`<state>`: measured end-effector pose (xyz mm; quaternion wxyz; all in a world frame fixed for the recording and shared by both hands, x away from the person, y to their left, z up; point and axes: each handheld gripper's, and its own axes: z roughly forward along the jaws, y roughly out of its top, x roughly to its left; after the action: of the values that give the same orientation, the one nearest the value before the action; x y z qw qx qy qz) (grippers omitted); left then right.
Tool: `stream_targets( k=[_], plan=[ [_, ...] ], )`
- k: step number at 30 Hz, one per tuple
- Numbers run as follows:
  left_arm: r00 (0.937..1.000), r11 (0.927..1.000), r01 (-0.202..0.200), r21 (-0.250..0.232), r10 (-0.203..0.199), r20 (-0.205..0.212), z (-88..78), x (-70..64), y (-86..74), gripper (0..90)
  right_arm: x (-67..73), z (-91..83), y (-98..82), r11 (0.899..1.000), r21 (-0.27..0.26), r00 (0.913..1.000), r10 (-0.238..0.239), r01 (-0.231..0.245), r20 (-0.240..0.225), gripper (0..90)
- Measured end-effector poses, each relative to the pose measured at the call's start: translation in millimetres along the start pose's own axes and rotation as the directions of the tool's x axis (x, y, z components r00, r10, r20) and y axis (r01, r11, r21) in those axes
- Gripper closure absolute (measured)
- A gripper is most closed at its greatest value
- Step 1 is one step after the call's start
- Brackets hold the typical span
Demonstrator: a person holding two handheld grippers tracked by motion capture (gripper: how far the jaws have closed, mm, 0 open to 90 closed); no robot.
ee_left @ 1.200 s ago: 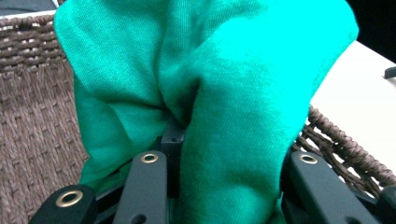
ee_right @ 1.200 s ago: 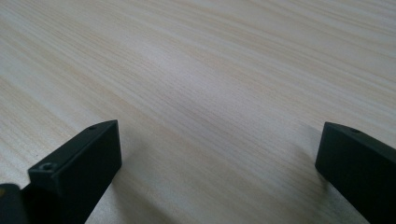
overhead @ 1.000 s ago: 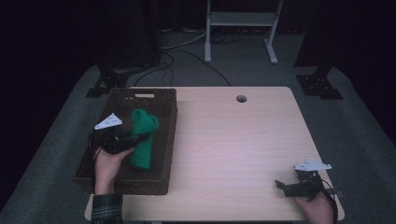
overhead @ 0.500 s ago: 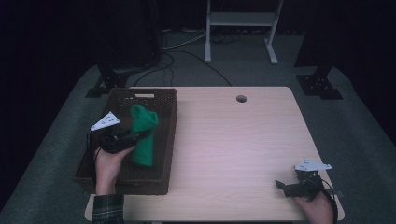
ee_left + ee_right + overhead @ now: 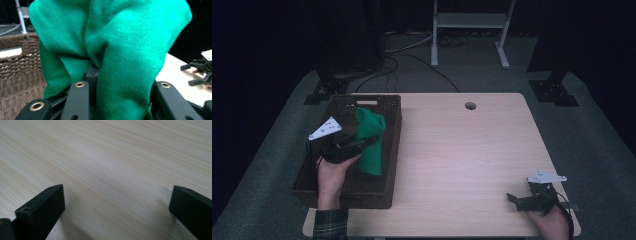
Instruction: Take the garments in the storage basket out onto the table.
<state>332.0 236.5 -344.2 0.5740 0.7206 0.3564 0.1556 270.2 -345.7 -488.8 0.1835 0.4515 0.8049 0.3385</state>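
The left gripper [image 5: 362, 144] pinches the green cloth [image 5: 371, 140] between its jaws above the wicker basket [image 5: 342, 192]; folds drape over both. The right gripper [image 5: 518, 200] rests jaws spread, nothing between.

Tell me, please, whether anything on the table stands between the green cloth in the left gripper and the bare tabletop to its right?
Only the basket's right wall. The left gripper holds the green cloth over the basket; the tabletop beyond looks bare.

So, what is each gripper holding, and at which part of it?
The left gripper is shut on a bunched fold of the green cloth, over the basket. The right gripper holds nothing.
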Motion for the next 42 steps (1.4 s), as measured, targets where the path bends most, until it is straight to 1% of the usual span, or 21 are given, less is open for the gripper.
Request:
stream_targets(
  k=[4,13,19,24,26,29,42],
  plan=[
    [0.9999,0.9997,-0.009,-0.024,0.010,0.010,0.3,-7.2,4.6,63.1,-0.1,0.1,0.0,1.000,0.000,1.0000,-0.002,0.002,0.000,0.0],
    [0.9989,0.9981,-0.039,-0.048,0.040,0.026,5.3,-25.3,14.2,63.1,-0.1,0.0,0.0,1.000,0.000,1.0000,-0.001,0.001,0.000,0.0],
    [0.9979,0.9968,-0.050,-0.063,0.053,0.037,9.7,-35.8,18.3,63.0,-0.1,0.0,0.0,1.000,0.000,1.0000,-0.001,0.001,0.000,0.0],
    [0.9973,0.9958,-0.049,-0.077,0.053,0.050,11.8,-42.3,20.7,63.0,-0.1,0.0,0.0,1.000,0.000,1.0000,-0.001,0.001,0.000,0.0],
    [0.9973,0.9958,-0.045,-0.080,0.049,0.054,13.2,-44.6,21.1,63.0,-0.1,0.0,0.0,1.000,0.000,1.0000,-0.002,0.002,0.000,0.0],
    [0.9962,0.9953,-0.052,-0.081,0.057,0.065,16.2,-48.4,22.1,63.1,-0.1,0.0,0.0,1.000,0.000,1.0000,-0.001,0.001,0.000,0.0],
    [0.9932,0.9946,-0.071,-0.076,0.078,0.087,33.3,-67.9,24.2,63.0,-0.1,0.0,0.0,1.000,0.000,1.0000,-0.001,0.001,0.000,0.0]
  ],
)
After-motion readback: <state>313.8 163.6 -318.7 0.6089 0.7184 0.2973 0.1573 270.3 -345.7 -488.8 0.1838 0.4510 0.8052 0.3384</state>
